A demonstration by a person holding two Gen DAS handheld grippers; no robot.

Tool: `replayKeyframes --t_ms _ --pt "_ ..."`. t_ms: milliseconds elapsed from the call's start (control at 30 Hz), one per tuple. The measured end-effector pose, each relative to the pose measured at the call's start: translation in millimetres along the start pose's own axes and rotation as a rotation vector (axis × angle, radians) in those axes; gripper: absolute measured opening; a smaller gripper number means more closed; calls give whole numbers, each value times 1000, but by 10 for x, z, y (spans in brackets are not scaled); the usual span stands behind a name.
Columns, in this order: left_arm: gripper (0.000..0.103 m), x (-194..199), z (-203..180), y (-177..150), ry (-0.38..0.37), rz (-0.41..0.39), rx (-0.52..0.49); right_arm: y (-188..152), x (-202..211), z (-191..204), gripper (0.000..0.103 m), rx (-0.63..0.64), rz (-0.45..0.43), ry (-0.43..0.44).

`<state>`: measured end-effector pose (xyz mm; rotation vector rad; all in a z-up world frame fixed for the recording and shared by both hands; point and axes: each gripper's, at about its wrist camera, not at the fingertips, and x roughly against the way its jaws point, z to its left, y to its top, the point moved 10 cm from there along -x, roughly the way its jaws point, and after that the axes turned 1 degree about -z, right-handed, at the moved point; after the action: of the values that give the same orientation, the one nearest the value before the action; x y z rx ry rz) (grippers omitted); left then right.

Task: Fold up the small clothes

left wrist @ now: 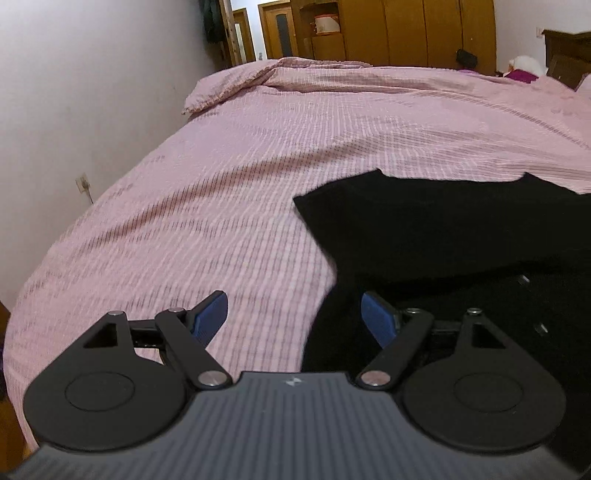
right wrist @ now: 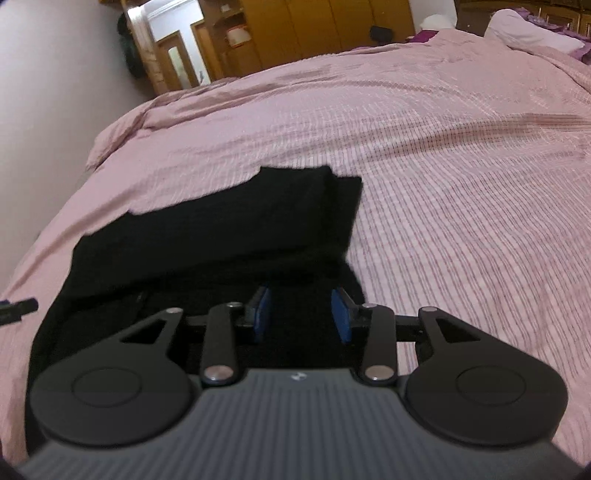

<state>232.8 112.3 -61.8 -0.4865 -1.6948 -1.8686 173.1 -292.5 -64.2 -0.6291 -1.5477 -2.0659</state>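
A black garment (left wrist: 436,229) lies flat on the pink bed cover (left wrist: 229,192), partly folded over itself. In the left wrist view my left gripper (left wrist: 295,317) is open at the garment's left edge, its right blue pad (left wrist: 376,317) over the black cloth and its left pad over the cover. In the right wrist view the garment (right wrist: 229,229) fills the lower left. My right gripper (right wrist: 301,314) is open over the garment's near right edge, with black cloth between the pads, which do not close on it.
The pink cover (right wrist: 461,184) spreads wide to the far side and right. A white wall (left wrist: 74,110) runs along the bed's left edge. Wooden wardrobes (left wrist: 406,29) and a door stand behind. A pillow (right wrist: 528,33) lies far right.
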Motion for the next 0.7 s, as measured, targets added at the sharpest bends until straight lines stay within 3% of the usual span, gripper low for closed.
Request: replayKeyframes --t_ms 433,700 --pt "83 689 -19 -716 -57 47 72 -798 417 178 40 34 56 -17" --pt "83 765 -109 -1218 -92 121 71 -1140 451 202 39 36 96 -27"
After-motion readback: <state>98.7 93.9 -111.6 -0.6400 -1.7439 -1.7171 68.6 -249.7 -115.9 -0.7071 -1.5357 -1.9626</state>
